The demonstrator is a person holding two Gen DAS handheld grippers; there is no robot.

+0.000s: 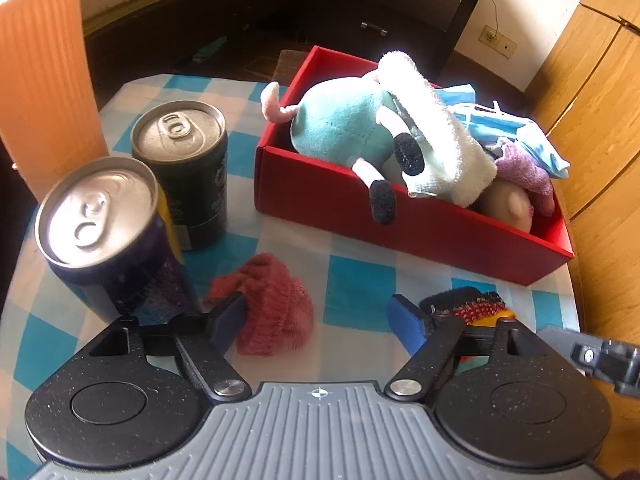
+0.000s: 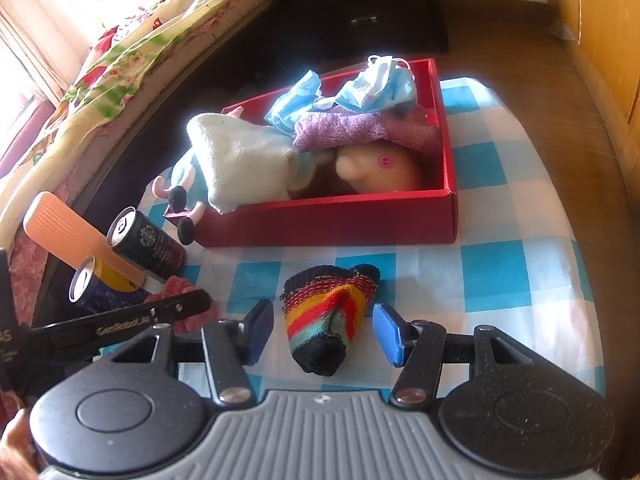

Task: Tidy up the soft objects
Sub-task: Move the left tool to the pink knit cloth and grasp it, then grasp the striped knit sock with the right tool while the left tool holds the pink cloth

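A fuzzy pink sock (image 1: 276, 304) touches the spread left hand-held gripper (image 1: 320, 322); a striped knit sock (image 2: 324, 320) lies between the right hand-held gripper's (image 2: 322, 334) parted jaws, near the red cardboard box (image 2: 328, 220) on the checked table (image 2: 500, 264).

Beside the red box (image 1: 320, 196) of smooth matt cardboard: 2 cans (image 1: 180, 128) with dull brushed metal tops, glossy dark sides. Under the box, a checked tablecloth (image 1: 352, 280), smooth and slightly shiny. In front of the box, a fuzzy pink knitted cloth (image 1: 276, 304) and a striped knitted sock (image 2: 328, 316), rough. Inside the box, fleecy plush (image 1: 344, 124), white terry cloth (image 1: 440, 140), thin blue non-woven masks (image 2: 384, 80).
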